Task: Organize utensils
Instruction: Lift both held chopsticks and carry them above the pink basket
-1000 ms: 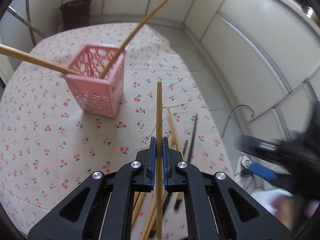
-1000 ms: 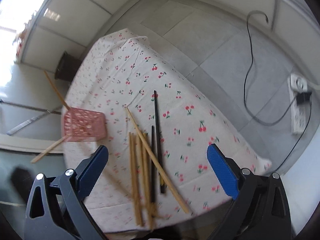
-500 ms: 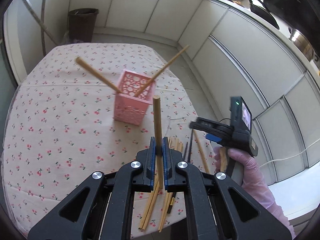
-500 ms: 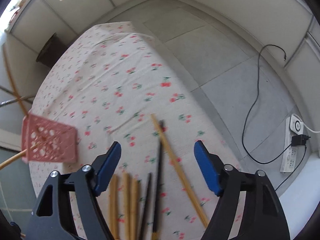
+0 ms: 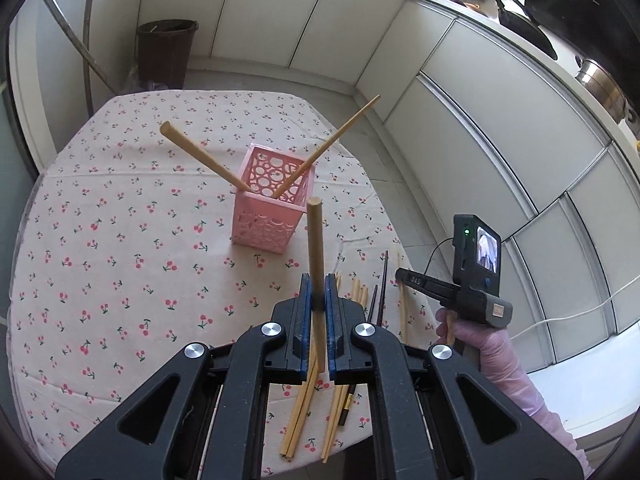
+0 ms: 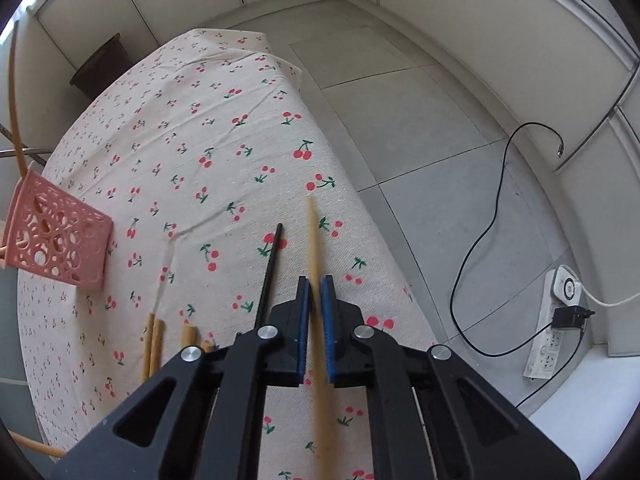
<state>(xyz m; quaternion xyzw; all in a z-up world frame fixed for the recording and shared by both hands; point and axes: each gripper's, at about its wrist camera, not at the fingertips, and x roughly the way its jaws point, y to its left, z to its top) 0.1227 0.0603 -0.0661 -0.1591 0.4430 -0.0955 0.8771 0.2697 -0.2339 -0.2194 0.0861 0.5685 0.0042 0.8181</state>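
The left gripper [image 5: 314, 300] is clamped on a wooden chopstick [image 5: 315, 248], which stands almost upright between the blue pads [image 5: 305, 308] with its round end up, above the near part of the table [image 5: 100, 320]. Under this gripper, at the near right edge of the table, loose chopsticks [image 5: 300, 412] lie in a bundle, most of them wooden and a few black, partly hidden by the gripper. Just to the right, the right hand [image 5: 472, 336] in a pink glove holds the right gripper [image 6: 315, 312] down at the same bundle. In its own view the blue pads [image 6: 328, 320] stand close together on both sides of a wooden stick [image 6: 314, 236] that lies near the right edge of the cloth; the stick is blurred, and I cannot tell if the pads press on it or only stand around it. A black chopstick [image 6: 270, 268] lies just left of this stick, and more wooden ones [image 6: 154, 340] lie further left. Further away, near the middle of the table, stands the pink holder [image 5: 274, 208]. Two wooden chopsticks are in it: one [image 5: 204, 156] leans to the left, the other [image 5: 332, 140] leans to the right. Beyond the far edge, a dark bin [image 5: 166, 52] stands on the floor.
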